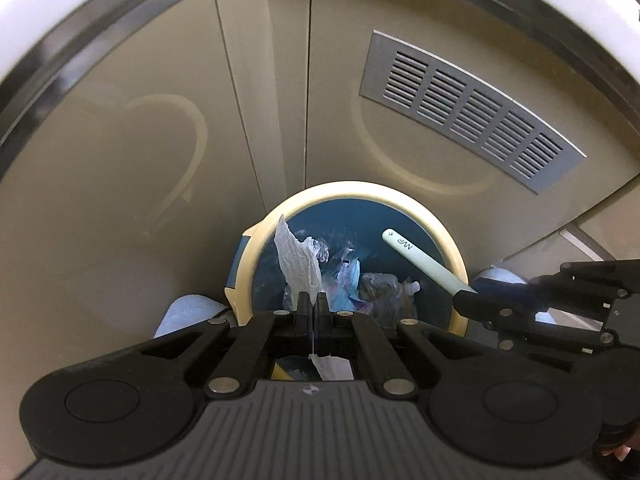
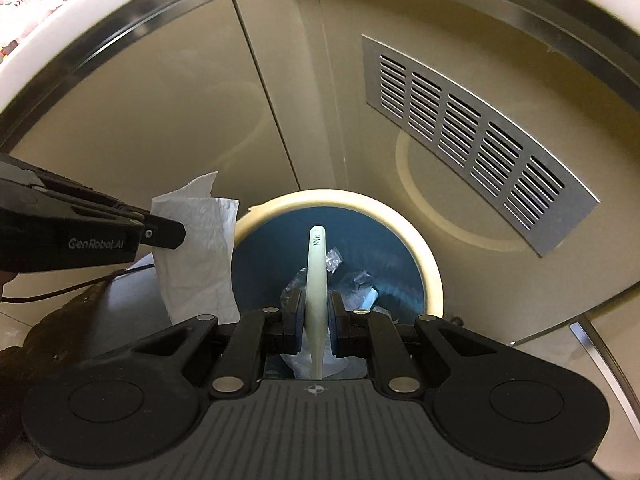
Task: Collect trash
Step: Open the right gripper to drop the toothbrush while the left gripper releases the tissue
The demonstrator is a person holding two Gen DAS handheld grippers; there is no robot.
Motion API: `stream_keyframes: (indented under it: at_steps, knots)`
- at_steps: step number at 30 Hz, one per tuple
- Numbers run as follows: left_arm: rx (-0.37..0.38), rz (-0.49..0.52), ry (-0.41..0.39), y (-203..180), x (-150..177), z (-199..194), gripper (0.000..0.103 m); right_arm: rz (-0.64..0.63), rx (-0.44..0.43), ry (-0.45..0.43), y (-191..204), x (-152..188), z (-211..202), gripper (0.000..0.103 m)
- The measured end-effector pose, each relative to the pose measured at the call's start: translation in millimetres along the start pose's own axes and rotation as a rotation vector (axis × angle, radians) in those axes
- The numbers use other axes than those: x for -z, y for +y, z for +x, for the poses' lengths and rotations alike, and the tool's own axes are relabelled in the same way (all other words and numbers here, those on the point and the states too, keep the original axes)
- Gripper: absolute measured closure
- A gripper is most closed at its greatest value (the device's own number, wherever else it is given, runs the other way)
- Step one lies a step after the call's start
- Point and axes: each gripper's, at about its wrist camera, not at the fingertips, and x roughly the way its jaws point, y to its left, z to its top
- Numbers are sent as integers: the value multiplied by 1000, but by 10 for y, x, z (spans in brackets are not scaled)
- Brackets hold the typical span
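A round blue trash bin (image 1: 456,256) with a cream rim stands on the floor against beige cabinet doors; crumpled plastic wrappers (image 1: 380,288) lie inside it. My left gripper (image 1: 314,300) is shut on a white paper napkin (image 1: 298,260), which hangs over the bin's left side. My right gripper (image 2: 316,300) is shut on a pale cream stick-shaped handle (image 2: 316,264) printed with letters, held above the bin's middle (image 2: 430,264). The left gripper (image 2: 176,234) and its napkin (image 2: 196,248) show at the left in the right wrist view. The right gripper (image 1: 464,300) shows at the right in the left wrist view, holding the handle (image 1: 420,258).
A grey metal vent grille (image 1: 468,108) is set in the right cabinet door (image 2: 460,128). A white countertop edge (image 1: 24,12) with a steel strip runs overhead. Pale floor tiles (image 2: 24,320) and a thin black cable (image 2: 72,288) lie at the left.
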Motion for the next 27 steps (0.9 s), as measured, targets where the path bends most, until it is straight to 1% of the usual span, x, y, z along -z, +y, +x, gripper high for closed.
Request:
stream_keyframes:
  at_steps: [17, 27]
  knots:
    - [14, 5, 81, 29, -112, 550, 103, 23, 31, 67, 5, -145, 359, 89]
    - [-11, 17, 105, 39, -178, 828, 103, 41, 41, 100, -34, -157, 565, 89]
